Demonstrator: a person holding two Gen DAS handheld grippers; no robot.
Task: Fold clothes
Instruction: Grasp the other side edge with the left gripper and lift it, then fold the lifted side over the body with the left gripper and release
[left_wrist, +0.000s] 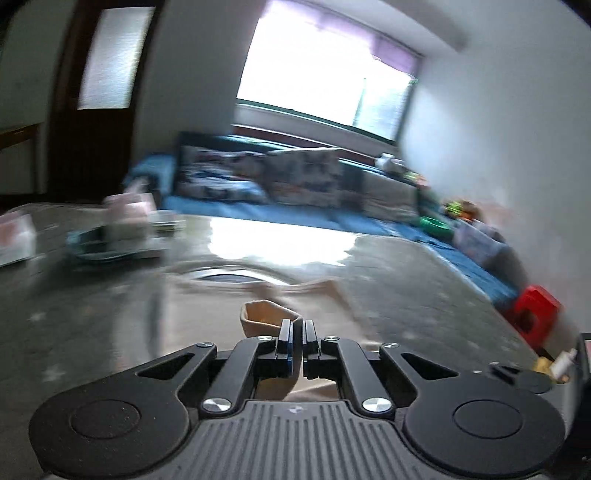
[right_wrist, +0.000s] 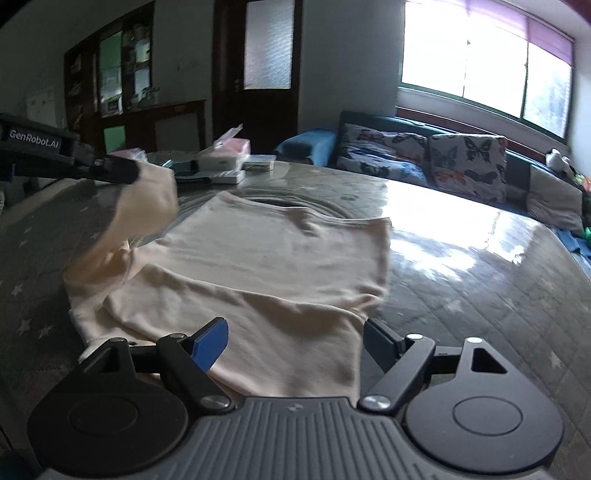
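Pale cream cotton T-shirt half-folded on grey starred counter, left tool pinching lifted far-left sleeve, right tool spread near hem; could slip and bunch.

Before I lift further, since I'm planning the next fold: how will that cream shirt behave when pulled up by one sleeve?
Probably floppy: the sleeve pinched in the left gripper droops and curves instead of holding a line. The cream shirt looks thin and light, wrinkling where layers overlap. It may slide, since the table cover looks glossy. The right gripper is open above the hem.
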